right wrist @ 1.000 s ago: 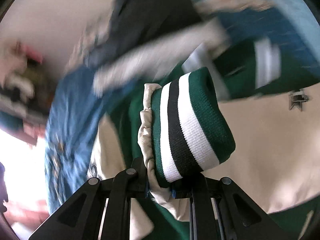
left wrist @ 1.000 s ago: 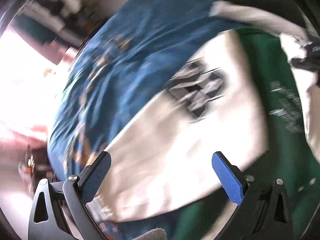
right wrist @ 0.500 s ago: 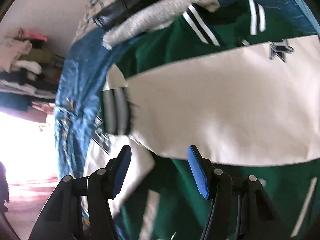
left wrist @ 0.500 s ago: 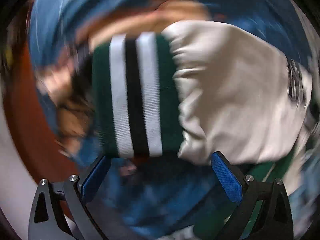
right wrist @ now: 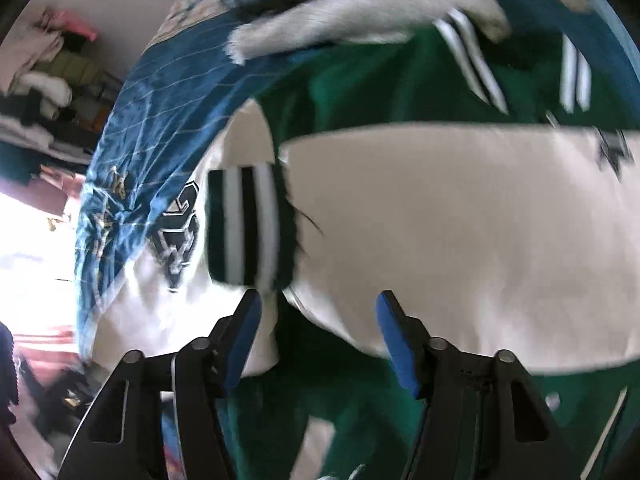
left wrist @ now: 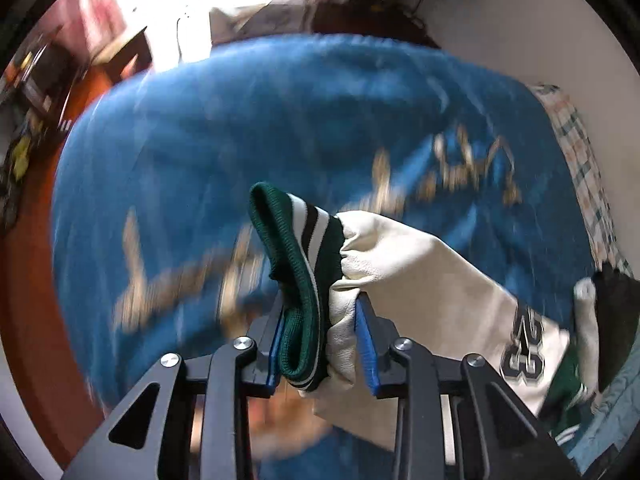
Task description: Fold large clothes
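Daylight is flooding in from a window, overexposing that corner. Motion blur is smearing the blue bedspread; fisheye curvature is bending edges, with dark vignetting ringing both views.

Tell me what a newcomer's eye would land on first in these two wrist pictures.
First, the green ribbed cuff with white and black stripes, clamped with its cream leather-look sleeve in the closing left gripper, low in the left view above the blue patterned bedspread. In the right view, the other cream sleeve lies across the green jacket body, its striped cuff just beyond the opening, empty right gripper.
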{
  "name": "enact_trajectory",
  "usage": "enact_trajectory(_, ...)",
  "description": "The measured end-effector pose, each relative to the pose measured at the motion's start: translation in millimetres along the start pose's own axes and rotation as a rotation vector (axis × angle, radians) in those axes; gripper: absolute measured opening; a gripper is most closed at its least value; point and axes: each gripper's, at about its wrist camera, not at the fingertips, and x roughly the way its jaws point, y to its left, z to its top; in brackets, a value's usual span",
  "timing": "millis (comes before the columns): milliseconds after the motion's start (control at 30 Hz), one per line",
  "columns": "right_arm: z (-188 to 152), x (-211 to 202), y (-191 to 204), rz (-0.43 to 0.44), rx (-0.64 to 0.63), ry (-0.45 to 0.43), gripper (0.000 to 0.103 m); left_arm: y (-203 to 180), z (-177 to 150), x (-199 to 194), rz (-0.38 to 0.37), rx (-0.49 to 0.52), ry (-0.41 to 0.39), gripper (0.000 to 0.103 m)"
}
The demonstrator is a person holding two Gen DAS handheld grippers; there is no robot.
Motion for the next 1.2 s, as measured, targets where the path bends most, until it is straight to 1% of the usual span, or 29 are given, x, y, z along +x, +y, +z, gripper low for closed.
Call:
enact_trajectory(33,3,8,10,-0.018,-0.02,0.004,0.07,-4,10,8,0.0,0.004,-0.006,0.027)
enact_trajectory(67,8,19,19,-0.024,-0.035,0.014,0.07,-5,32,26,-0.011,0.017,0.011,0.028)
enact_trajectory(133,15,45,34,-0.069,-0.052,0.067,0.07,-22,36,35,-0.002,0.037,0.053,0.032)
enact_trajectory(167,19,55,39,-0.088,-0.063,0.073,0.061,-27,38,40,0.004,0.047,0.068,0.034)
enact_trajectory(200,21,61,44,-0.12,-0.071,0.064,0.044,-29,45,44,0.019,0.069,0.076,0.037)
enact_trajectory(233,24,67,48,-0.151,-0.077,0.064,0.038,-29,46,41,0.026,0.087,0.076,0.038)
enact_trajectory(267,27,70,51,-0.159,-0.078,0.062,0.031,-29,49,36,0.016,0.11,0.059,0.042)
enact_trajectory(300,30,69,56,-0.159,-0.081,0.053,0.028,-30,50,30,0.02,0.122,0.044,0.06)
enact_trajectory(333,31,63,61,-0.145,-0.091,0.035,0.028,-30,50,23,0.018,0.129,0.026,0.07)
enact_trajectory(367,30,59,65,-0.136,-0.109,0.026,0.028,-26,49,12,-0.001,0.127,0.0,0.085)
enact_trajectory(400,28,58,70,-0.13,-0.139,0.034,0.028,-21,46,3,0.009,0.125,-0.013,0.089)
enact_trajectory(433,26,62,70,-0.127,-0.155,0.056,0.031,-24,42,0,0.025,0.125,-0.02,0.089)
enact_trajectory(500,23,68,63,-0.099,-0.152,0.085,0.041,-17,30,-16,0.061,0.119,-0.04,0.089)
enact_trajectory(533,23,67,56,-0.056,-0.132,0.098,0.043,-20,24,-22,0.079,0.111,-0.04,0.089)
enact_trajectory(600,26,57,40,0.031,-0.073,0.119,0.054,-16,-1,-33,0.068,0.065,-0.022,0.089)
enact_trajectory(633,26,51,33,0.055,-0.046,0.118,0.055,-14,-12,-33,0.049,0.037,-0.007,0.089)
enact_trajectory(700,22,33,19,0.088,-0.002,0.093,0.057,-11,-38,-24,-0.036,-0.041,0.055,0.089)
enact_trajectory(767,17,17,10,0.071,0.017,0.061,0.063,-14,-53,-5,-0.092,-0.116,0.114,0.089)
enact_trajectory(800,16,8,3,0.049,0.021,0.038,0.065,-15,-58,14,-0.117,-0.162,0.141,0.089)
enact_trajectory(867,8,-2,-9,0.01,0.016,-0.015,0.065,-16,-55,41,-0.143,-0.227,0.146,0.089)
enact_trajectory(900,5,-4,-14,-0.007,0.01,-0.022,0.065,-17,-49,53,-0.13,-0.248,0.134,0.088)
enact_trajectory(933,2,-7,-17,-0.021,0.005,-0.022,0.065,-18,-41,60,-0.095,-0.261,0.111,0.088)
enact_trajectory(967,0,-7,-20,-0.034,0.008,-0.015,0.065,-20,-36,61,-0.073,-0.26,0.085,0.088)
enact_trajectory(1000,-1,-7,-24,-0.032,0.023,-0.006,0.065,-27,-22,64,-0.016,-0.241,0.036,0.087)
enact_trajectory(1033,-2,-7,-26,-0.023,0.039,0.002,0.065,-33,-15,64,0.009,-0.225,0.011,0.087)
enact_trajectory(1067,-1,-5,-25,-0.017,0.047,0.007,0.065,-41,-4,64,0.026,-0.195,-0.022,0.074)
enact_trajectory(1100,1,-3,-23,-0.016,0.045,0.009,0.065,-51,7,63,0.056,-0.161,-0.048,0.047)
enact_trajectory(1167,7,7,-12,0.025,0.038,0.012,0.065,-64,24,56,0.068,-0.112,-0.093,0.016)
enact_trajectory(1200,8,9,-7,0.04,0.045,0.012,0.065,-72,33,49,0.05,-0.085,-0.112,0.013)
